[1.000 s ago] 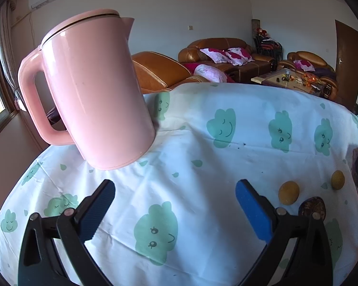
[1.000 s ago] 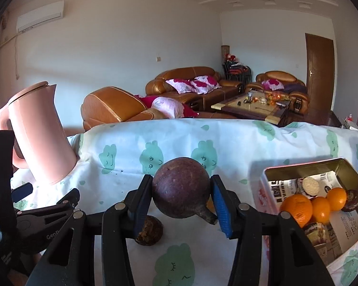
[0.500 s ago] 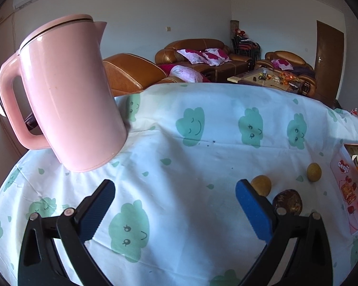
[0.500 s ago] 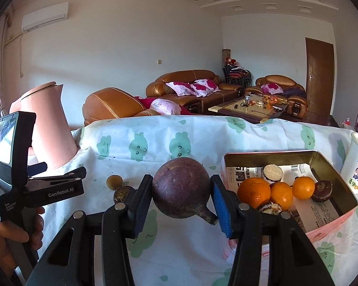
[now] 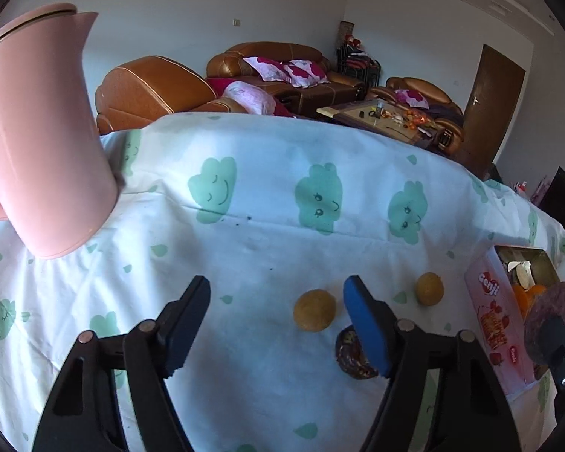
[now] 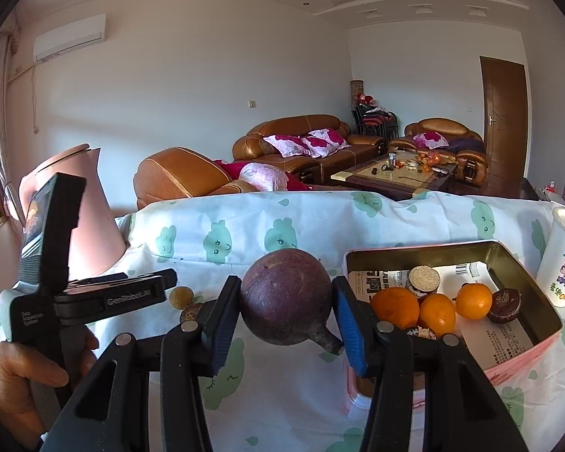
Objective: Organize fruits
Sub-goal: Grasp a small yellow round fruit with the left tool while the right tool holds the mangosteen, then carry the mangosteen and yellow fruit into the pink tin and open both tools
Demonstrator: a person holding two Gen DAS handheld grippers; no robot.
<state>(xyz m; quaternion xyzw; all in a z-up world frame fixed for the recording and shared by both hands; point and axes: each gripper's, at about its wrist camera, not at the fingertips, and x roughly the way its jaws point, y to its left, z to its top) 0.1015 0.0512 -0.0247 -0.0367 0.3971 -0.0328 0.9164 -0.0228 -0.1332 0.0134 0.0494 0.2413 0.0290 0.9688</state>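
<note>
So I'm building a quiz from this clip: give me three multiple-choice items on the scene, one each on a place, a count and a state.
1. Where are the oranges?
A. inside the tin
B. loose on the cloth
C. beside the pink kettle

2. How many oranges are there?
A. one
B. three
C. five

3. What are the right tongs doing?
A. standing empty
B. clamping a purple fruit
C. clamping the cup

Key: 1 A, they lie within the tin's walls; 2 B, three show in the right wrist view; 3 B, both pads press the fruit's sides.
</note>
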